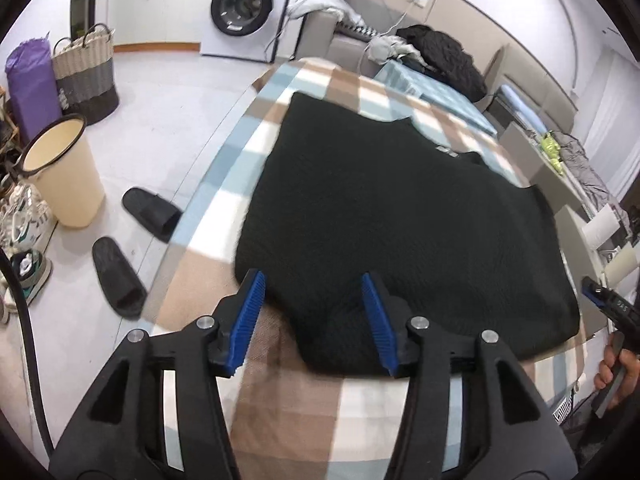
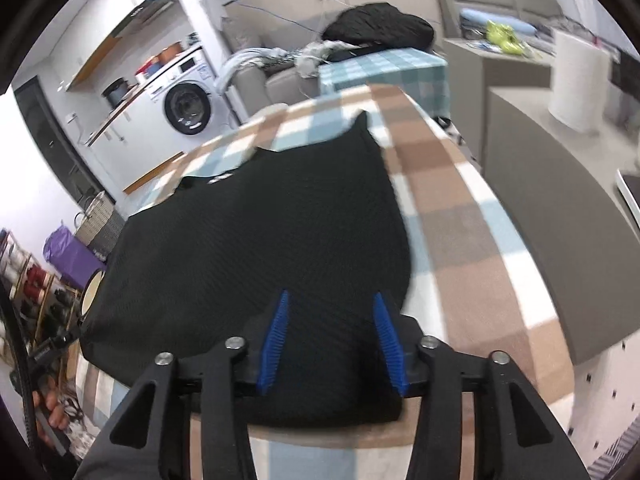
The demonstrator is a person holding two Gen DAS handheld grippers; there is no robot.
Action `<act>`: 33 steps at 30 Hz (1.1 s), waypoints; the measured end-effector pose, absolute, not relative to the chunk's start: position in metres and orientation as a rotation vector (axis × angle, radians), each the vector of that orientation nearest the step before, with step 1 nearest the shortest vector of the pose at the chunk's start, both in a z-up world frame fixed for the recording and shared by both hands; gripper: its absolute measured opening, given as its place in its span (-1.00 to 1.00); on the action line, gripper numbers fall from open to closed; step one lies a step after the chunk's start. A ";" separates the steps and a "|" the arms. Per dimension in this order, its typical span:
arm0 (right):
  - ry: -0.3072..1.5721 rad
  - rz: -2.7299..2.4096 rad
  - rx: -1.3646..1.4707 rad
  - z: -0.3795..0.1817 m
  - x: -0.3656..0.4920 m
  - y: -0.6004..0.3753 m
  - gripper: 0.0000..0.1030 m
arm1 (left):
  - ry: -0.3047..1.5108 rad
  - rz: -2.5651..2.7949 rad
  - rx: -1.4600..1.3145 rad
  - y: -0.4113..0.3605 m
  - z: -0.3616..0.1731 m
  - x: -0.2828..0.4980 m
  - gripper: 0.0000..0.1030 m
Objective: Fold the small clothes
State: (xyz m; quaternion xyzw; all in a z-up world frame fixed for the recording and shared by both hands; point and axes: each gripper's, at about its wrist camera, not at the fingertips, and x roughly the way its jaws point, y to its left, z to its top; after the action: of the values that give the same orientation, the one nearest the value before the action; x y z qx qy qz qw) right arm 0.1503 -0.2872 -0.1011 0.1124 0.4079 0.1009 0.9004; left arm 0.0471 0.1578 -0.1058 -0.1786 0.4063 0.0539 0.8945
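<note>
Checked tabletop cloth (image 1: 280, 400), brown, white and pale blue, laundry room behind. Left gripper (image 1: 312, 316): blue fingers (image 1: 250, 320) parted about halfway, nothing pinched, poised over the near left corner of the black knit garment (image 1: 400, 220). Right gripper (image 2: 332, 340): fingers (image 2: 276, 340) likewise half apart and empty, over the near right corner. Garment: lies flat on the cloth, near hem by both grippers, seemingly spread ready for a fold. Periphery: washing machine (image 1: 248, 8), woven basket (image 1: 86, 76), cream bin (image 1: 64, 172), black slippers (image 1: 152, 212) on the floor.
</note>
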 end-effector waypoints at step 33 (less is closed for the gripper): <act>0.885 0.323 -0.084 -0.151 0.187 -0.179 0.21 | 0.928 -0.252 -0.092 0.009 -0.131 0.143 0.05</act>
State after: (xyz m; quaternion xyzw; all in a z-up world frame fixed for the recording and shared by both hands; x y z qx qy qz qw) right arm 0.1873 -0.1789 -0.1513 -0.0405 0.4263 0.1554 0.8902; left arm 0.1432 0.0090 -0.1308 -0.0442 0.4463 -0.1212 0.8855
